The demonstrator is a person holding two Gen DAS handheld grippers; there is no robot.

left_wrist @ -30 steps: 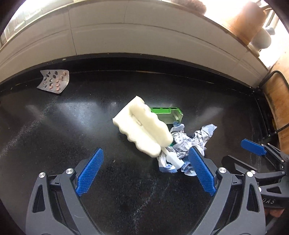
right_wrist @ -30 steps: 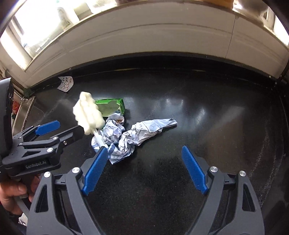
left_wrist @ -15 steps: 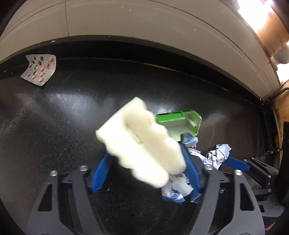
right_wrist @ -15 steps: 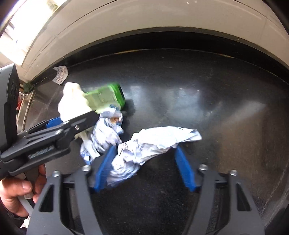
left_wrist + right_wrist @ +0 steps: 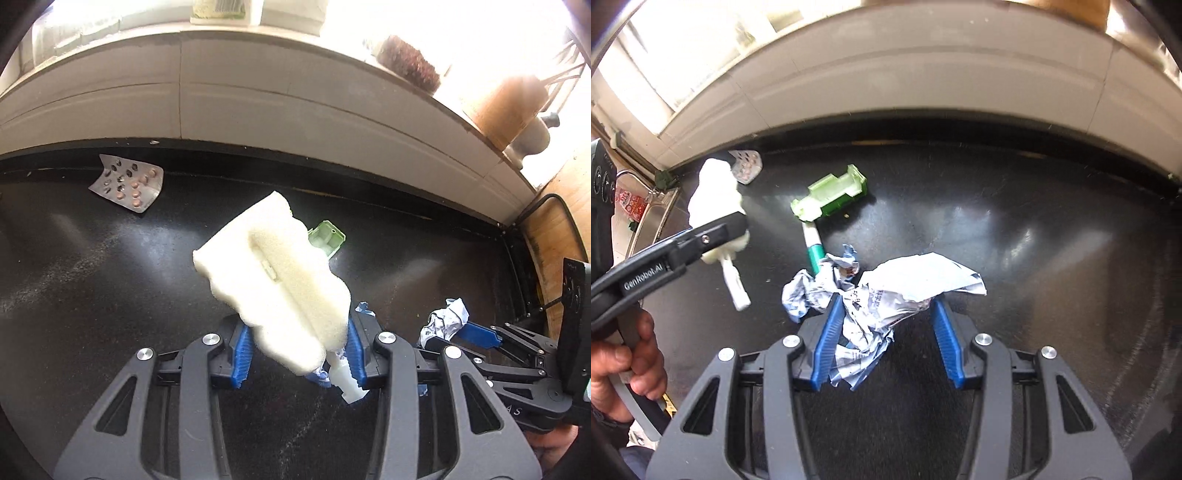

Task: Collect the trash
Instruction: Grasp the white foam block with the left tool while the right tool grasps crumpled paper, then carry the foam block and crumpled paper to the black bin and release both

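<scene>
My left gripper (image 5: 297, 354) is shut on a white sponge head with a short white stem (image 5: 275, 280) and holds it above the black counter (image 5: 92, 295); it also shows in the right wrist view (image 5: 716, 210). My right gripper (image 5: 886, 343) has closed around a crumpled blue-white paper wrapper (image 5: 886, 295), which fills the gap between the blue pads. A green plastic case (image 5: 831, 195) and a green-and-white tube (image 5: 814, 247) lie on the counter beyond the wrapper. A foil pill blister (image 5: 127, 182) lies at the back left.
A white tiled wall (image 5: 258, 103) runs along the counter's back edge. A metal sink (image 5: 650, 221) sits at the far left. A wooden surface (image 5: 554, 229) borders the counter at the right.
My left gripper closed on the sponge head and lifted it off the pile. My right gripper moved forward and closed on the crumpled wrapper. The green tube is now uncovered.
</scene>
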